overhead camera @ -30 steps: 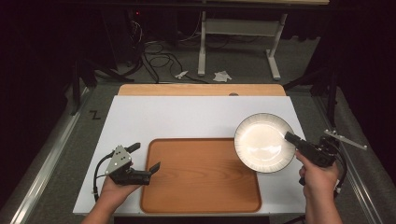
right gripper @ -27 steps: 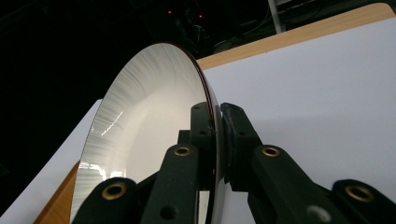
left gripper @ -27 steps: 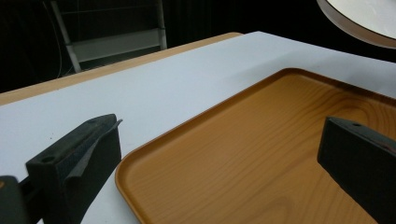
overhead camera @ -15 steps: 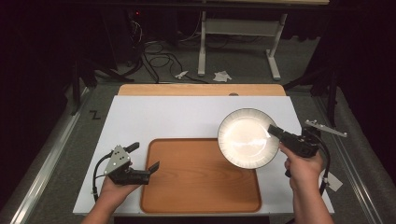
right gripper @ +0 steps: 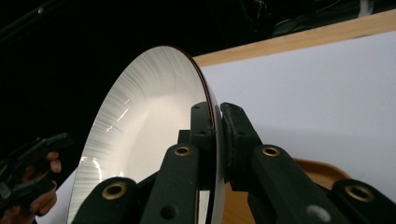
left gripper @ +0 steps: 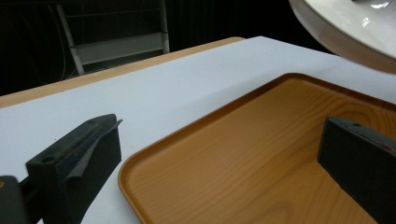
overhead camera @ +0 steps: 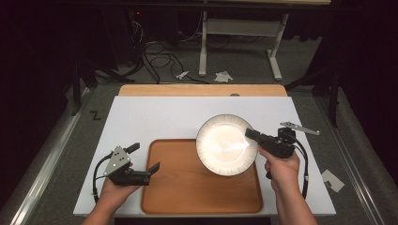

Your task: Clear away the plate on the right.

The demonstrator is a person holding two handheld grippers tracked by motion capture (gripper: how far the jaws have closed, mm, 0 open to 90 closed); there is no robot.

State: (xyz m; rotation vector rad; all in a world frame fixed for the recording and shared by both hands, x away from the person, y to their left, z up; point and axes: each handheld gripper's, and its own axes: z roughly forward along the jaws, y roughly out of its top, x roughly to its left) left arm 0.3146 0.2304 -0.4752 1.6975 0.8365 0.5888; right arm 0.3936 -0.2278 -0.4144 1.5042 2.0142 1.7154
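A white plate [overhead camera: 226,145] with a dark rim hangs above the right part of the wooden tray [overhead camera: 187,187]; my right gripper [overhead camera: 253,135] is shut on its right edge. In the right gripper view the two jaws pinch the plate's rim [right gripper: 205,93], one on each face. My left gripper [overhead camera: 144,164] stands open at the tray's left edge, held low by a hand. In the left gripper view its fingers [left gripper: 79,158] straddle the tray's near corner [left gripper: 140,172], and the plate [left gripper: 345,28] shows overhead at the top right.
The tray lies on a white board [overhead camera: 155,117] over a wooden table [overhead camera: 202,90]. A scrap of paper [overhead camera: 332,179] lies at the board's right edge. Cables trail from both grippers. Beyond the table are a dark floor, cords and a desk frame [overhead camera: 234,28].
My right gripper has carried the plate leftward, from the board's right side to above the tray's right part. The left gripper has stayed where it was.
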